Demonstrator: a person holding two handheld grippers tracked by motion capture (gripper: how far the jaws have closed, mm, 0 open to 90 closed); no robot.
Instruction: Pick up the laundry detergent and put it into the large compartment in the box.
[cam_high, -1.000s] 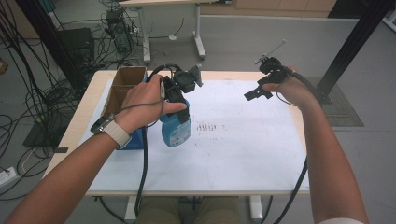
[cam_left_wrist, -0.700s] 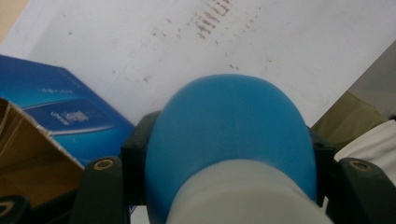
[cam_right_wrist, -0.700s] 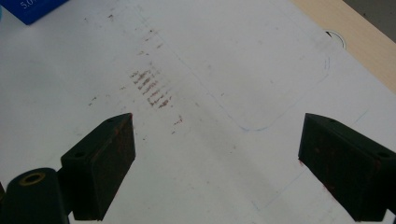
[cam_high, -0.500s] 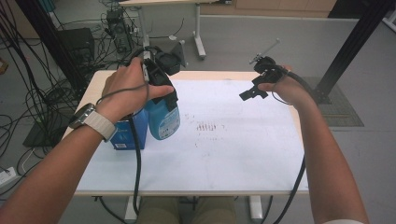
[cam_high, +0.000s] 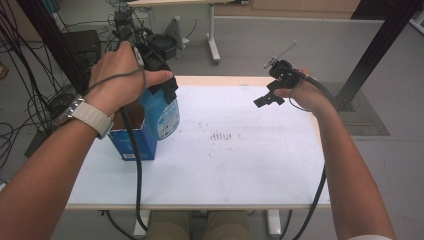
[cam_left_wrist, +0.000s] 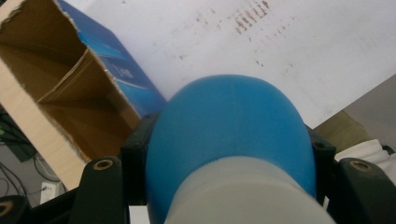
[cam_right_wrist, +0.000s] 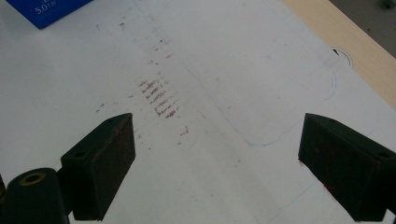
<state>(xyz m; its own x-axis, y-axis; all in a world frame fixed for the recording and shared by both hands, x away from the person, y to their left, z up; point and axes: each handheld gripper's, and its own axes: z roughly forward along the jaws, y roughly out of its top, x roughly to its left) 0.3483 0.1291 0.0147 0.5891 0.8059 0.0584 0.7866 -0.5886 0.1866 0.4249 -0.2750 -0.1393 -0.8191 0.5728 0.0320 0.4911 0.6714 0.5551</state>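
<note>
A blue bottle (cam_high: 162, 114) with a label hangs above the table's left side, held near its top by my left gripper (cam_high: 159, 82), which is shut on it. In the left gripper view the blue bottle (cam_left_wrist: 229, 135) bulges between the two black jaws, right beside an open blue cardboard box (cam_left_wrist: 60, 88). That blue box (cam_high: 132, 137) stands on the white table (cam_high: 240, 165) just under and left of the bottle. My right gripper (cam_high: 270, 95) hovers over the table's far right, open, with nothing between its fingers (cam_right_wrist: 105, 163).
Reddish smudges (cam_high: 222, 136) mark the middle of the white sheet. A faint drawn outline (cam_right_wrist: 280, 116) lies near the wooden far edge (cam_high: 220, 80). Cables and equipment (cam_high: 125, 25) crowd the floor behind and to the left. A black post (cam_high: 375, 50) stands at the right.
My left gripper has lifted the blue bottle up and toward the left, over the open box. The right gripper has stayed about where it was.
</note>
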